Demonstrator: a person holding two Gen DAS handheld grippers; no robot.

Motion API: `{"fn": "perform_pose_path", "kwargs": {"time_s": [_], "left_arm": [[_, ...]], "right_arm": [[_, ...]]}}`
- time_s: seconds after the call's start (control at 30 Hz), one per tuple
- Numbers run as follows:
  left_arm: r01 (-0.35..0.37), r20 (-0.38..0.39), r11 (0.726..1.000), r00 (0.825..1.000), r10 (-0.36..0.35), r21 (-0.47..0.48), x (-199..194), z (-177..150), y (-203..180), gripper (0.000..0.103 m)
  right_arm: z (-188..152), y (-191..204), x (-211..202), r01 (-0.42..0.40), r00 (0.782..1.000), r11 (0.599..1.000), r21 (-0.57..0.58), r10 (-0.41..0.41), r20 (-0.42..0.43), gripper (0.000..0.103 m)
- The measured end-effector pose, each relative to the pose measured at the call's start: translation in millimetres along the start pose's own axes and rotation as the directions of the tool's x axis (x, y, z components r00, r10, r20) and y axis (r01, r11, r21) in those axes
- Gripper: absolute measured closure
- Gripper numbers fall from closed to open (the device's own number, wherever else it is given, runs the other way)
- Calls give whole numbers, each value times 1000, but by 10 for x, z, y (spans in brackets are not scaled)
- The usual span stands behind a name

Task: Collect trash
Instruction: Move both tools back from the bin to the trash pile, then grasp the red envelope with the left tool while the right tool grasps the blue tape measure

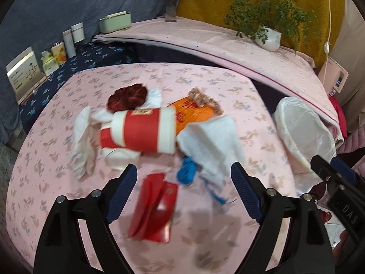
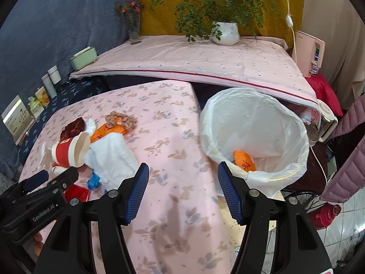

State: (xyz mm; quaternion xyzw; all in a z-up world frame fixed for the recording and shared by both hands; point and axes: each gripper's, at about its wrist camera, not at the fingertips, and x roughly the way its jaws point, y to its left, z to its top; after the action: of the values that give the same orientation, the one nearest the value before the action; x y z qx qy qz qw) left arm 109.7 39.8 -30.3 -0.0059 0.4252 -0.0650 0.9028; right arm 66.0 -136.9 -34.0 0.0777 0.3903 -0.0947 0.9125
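My left gripper (image 1: 183,182) hangs over the near part of the table (image 1: 262,105), its jaws spread wide with nothing pressed between the pads; below the gap lies a red folded packet (image 1: 152,212), blurred, flat on the pink leaf-print cloth. Just beyond it sits the rest of the trash in a loose heap: a red and white paper cup (image 1: 143,132) on its side, a white towel (image 1: 212,137) to its right with a scrap of blue string (image 1: 187,171) poking out at its near edge, an orange packet (image 1: 194,111) behind the cup, a dark red scrunchie (image 1: 126,97) farther back on the left, and crumpled white paper (image 1: 83,137) at the left of the heap. My right gripper (image 2: 183,189) is off to the right of the pile, jaws parted and empty as well, held above the table's right edge. Just beside that edge stands the trash bin (image 2: 294,123), lined with a white bag; one orange wrapper (image 2: 244,159) already lies inside it. On the far shelf, well apart from the pile, are a potted plant (image 2: 224,32) and a glass vase of flowers (image 2: 133,27).
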Motion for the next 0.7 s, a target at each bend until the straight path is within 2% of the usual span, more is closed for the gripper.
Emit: {"fn": "perform_pose_path", "kwargs": {"time_s": [0.27,0.6,0.7], "left_arm": [[-50,-51,998,998,49,-26,44,-306,378,22],[-52,-100,997,994,47,-51,141,-561,612,23],[-46,-106,997,994,40,-58,162,-569,660,29]], "right_arm": [[-135,280,52,-26,999,999,-36,25,-29,42],[-282,587,137,-51,997,996,-72,46,-70,42],[-325,695,180,-65,995,994,-84,57,-87,42]]}}
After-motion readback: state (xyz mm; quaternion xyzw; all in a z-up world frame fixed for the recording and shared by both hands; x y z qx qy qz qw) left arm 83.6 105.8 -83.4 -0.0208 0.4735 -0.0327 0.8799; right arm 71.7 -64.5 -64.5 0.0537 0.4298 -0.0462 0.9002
